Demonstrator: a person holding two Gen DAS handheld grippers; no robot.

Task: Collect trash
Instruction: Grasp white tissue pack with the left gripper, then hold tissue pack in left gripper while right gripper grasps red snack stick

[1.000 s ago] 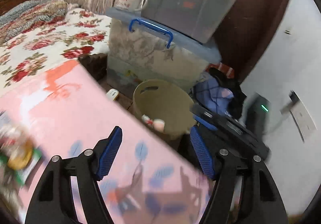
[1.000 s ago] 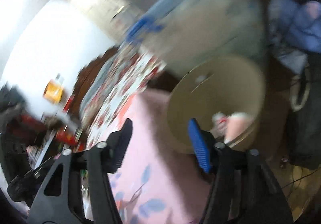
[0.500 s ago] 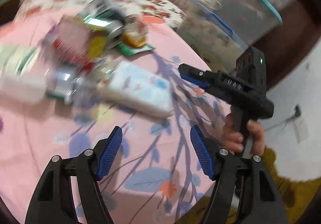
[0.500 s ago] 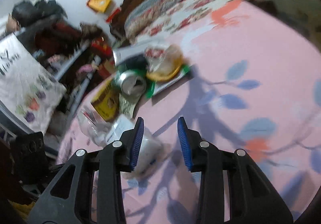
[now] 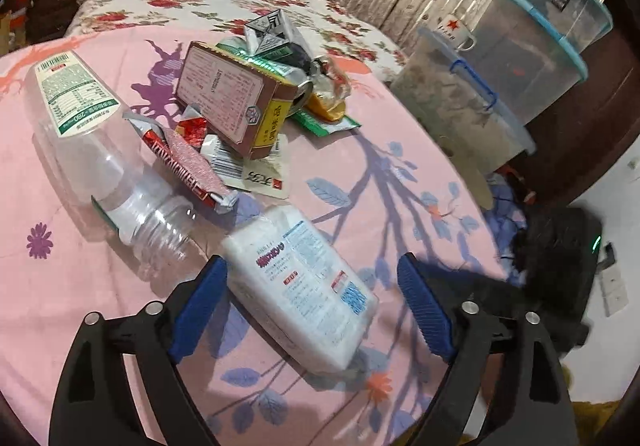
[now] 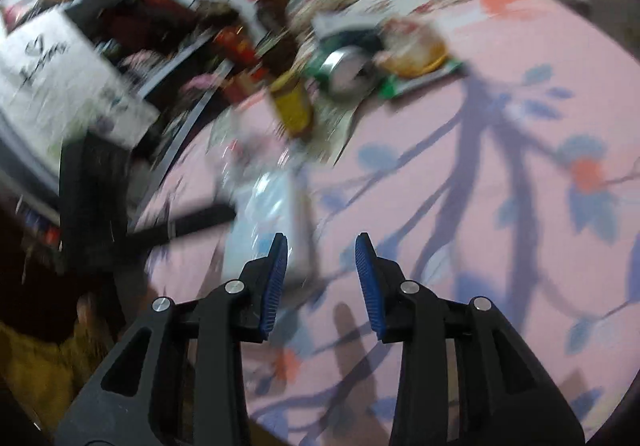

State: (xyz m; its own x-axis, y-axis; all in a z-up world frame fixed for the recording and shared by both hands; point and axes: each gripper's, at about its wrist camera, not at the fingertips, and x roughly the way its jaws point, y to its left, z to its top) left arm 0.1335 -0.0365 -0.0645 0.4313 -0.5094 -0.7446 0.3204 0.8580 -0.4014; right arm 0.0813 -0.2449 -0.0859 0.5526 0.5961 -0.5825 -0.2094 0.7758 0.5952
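Fingers of the left gripper (image 5: 312, 306) stand wide, straddling the white packet (image 5: 304, 286) on the near pink cloth (image 5: 400, 166). Right gripper (image 6: 321, 278) hangs narrower, empty. Approach step; closing comes next.

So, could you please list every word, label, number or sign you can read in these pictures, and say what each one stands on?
"280": green-and-white label of the clear plastic bottle, printed upside down.
Red star: white mug on the storage bin.
Chinese characters: brown box, its yellow end, and the white paper under it; too small to transcribe.
White pack between the open left tool's fingers: print blurred.
Red wrapper: lettering unreadable.
Right wrist view: all blurred.
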